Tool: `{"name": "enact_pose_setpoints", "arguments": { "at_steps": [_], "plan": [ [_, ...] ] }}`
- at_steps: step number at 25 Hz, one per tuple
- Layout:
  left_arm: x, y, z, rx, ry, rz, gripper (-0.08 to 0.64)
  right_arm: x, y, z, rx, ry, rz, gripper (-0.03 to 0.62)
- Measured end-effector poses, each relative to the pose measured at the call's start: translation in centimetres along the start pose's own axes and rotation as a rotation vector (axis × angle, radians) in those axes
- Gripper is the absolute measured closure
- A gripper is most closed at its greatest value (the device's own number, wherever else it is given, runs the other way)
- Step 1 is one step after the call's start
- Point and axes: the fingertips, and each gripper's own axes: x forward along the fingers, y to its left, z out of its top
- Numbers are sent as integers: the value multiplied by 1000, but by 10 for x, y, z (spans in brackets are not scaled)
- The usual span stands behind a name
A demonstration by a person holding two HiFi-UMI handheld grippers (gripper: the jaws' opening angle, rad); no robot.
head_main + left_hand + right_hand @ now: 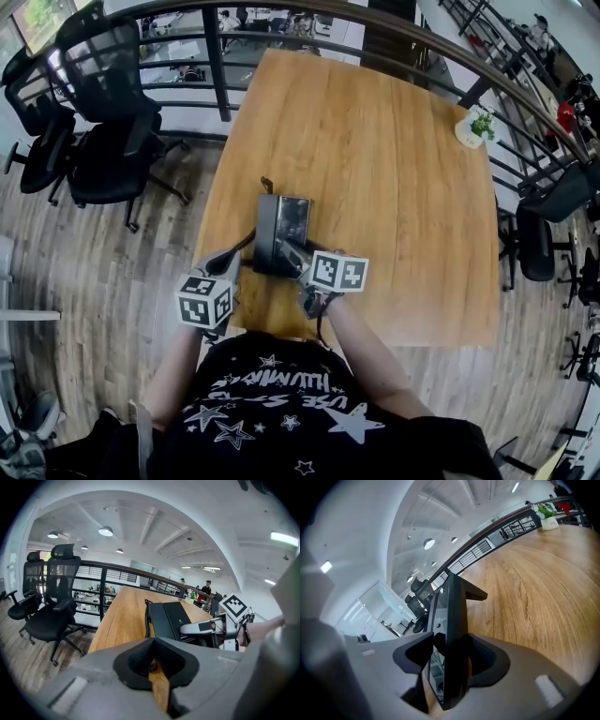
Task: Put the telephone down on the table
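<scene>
Head view: both forearms reach forward, grippers tilted down over the table's (375, 141) near edge, where the telephone (281, 220) lies flat. Right gripper (283, 251) has its jaws spread wide either side of the phone's near end, apparently not squeezing. Left gripper (231, 260), beside the phone, is closed and empty.

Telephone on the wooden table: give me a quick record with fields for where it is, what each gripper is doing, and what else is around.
Telephone: black, lying flat on the table, near the person's edge
Right gripper: jaws wide apart on either side of the telephone's edge; pads not seen pressing
Left gripper: jaws nearly together, nothing between them, at the telephone's left
Also on table: potted plant, far right corner
Beside table: black office chairs, left
</scene>
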Motion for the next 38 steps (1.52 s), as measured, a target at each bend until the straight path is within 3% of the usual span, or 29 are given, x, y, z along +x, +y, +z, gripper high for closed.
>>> {"name": "enact_pose_setpoints", "arguments": {
  "at_steps": [8, 13, 38],
  "plan": [
    [0, -2, -2, 1, -1, 4, 560, 4, -6, -5, 34, 20, 28, 354],
    [-3, -1, 1, -4, -8, 13, 560, 2, -15, -7, 12, 41, -13, 350],
    [-13, -68, -16, -2, -47, 39, 560, -85, -29, 7, -130, -81, -45, 488]
  ]
}}
